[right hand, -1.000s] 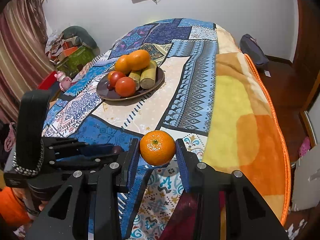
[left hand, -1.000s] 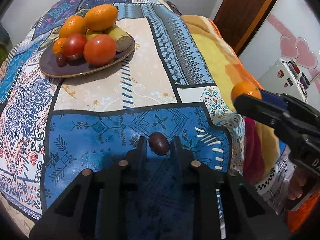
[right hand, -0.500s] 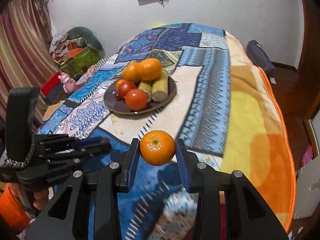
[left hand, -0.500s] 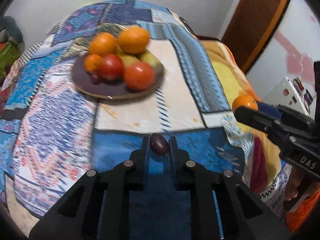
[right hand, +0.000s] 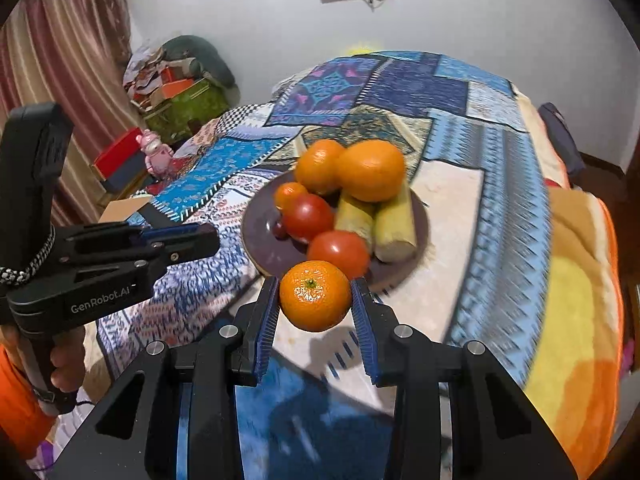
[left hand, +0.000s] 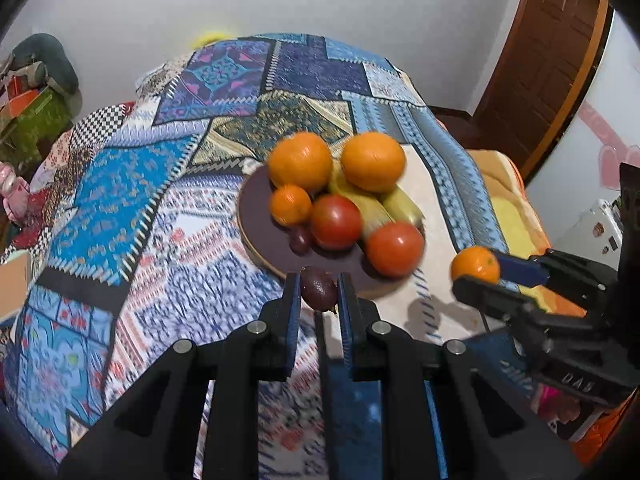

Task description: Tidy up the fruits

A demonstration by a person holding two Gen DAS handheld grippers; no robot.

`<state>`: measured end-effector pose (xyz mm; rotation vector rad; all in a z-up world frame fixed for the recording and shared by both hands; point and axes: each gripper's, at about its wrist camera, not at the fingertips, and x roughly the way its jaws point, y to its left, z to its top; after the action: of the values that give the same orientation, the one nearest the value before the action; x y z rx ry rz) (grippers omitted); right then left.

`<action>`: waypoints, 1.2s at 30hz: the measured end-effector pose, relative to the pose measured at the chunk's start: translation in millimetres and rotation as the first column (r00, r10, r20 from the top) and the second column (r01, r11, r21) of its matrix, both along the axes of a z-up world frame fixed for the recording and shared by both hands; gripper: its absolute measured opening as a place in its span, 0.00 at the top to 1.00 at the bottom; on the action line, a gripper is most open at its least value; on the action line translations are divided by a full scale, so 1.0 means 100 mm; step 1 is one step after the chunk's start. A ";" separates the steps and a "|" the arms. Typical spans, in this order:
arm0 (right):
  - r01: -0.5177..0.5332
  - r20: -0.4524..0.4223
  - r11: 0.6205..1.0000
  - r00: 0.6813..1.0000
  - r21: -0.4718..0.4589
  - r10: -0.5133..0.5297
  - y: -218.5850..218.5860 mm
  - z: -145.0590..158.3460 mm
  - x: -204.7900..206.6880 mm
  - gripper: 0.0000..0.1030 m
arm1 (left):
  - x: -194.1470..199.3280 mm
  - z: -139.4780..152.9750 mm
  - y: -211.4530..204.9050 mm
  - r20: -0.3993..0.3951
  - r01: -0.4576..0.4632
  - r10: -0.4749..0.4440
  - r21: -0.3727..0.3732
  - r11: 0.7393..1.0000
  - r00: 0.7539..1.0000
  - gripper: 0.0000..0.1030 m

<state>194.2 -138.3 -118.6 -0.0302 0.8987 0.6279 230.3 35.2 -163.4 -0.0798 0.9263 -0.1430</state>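
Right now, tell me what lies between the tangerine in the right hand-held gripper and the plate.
Only bare tablecloth; in the right wrist view the tangerine, in the right hand-held gripper, hangs before the plate.

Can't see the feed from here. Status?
Left tool shut on plum, near plate rim. Right tool shut on mandarin, short of plate. Plate crowded; bare patch at front-left.

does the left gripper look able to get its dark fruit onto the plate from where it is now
Probably yes. The left gripper holds the small dark fruit right at the near rim of the plate, and the bare patch of plate just ahead looks free; the tomatoes sit further in.
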 end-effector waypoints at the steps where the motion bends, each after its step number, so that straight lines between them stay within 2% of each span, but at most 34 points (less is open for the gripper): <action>1: -0.007 0.000 1.000 1.000 -0.002 0.007 0.04 -0.01 0.03 0.68 | 0.05 -0.01 0.01 0.002 -0.002 0.002 0.001 1.000 1.000 0.83; 13: -0.084 -0.006 0.996 0.996 -0.039 0.084 0.47 -0.16 0.25 0.68 | 0.45 -0.17 0.16 -0.011 -0.003 0.003 0.010 1.000 1.000 0.83; 24: -0.105 -0.011 0.992 0.994 -0.075 0.105 0.65 -0.27 0.33 0.67 | 0.64 -0.39 0.26 -0.072 0.001 -0.005 -0.052 0.999 0.997 0.83; 32: -0.088 -0.014 0.994 0.996 -0.071 0.087 0.65 -0.25 0.35 0.65 | 0.60 -0.33 0.26 -0.060 0.002 -0.006 -0.062 0.998 0.998 0.81; 36: -0.074 0.006 0.995 0.997 -0.059 0.075 0.58 -0.15 0.29 0.64 | 0.49 -0.19 0.30 -0.032 -0.008 0.006 -0.059 0.998 0.999 0.81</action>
<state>223.0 -80.2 -133.5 -0.1197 0.9116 0.6698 279.6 65.3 -182.8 -0.1407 0.9540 -0.1630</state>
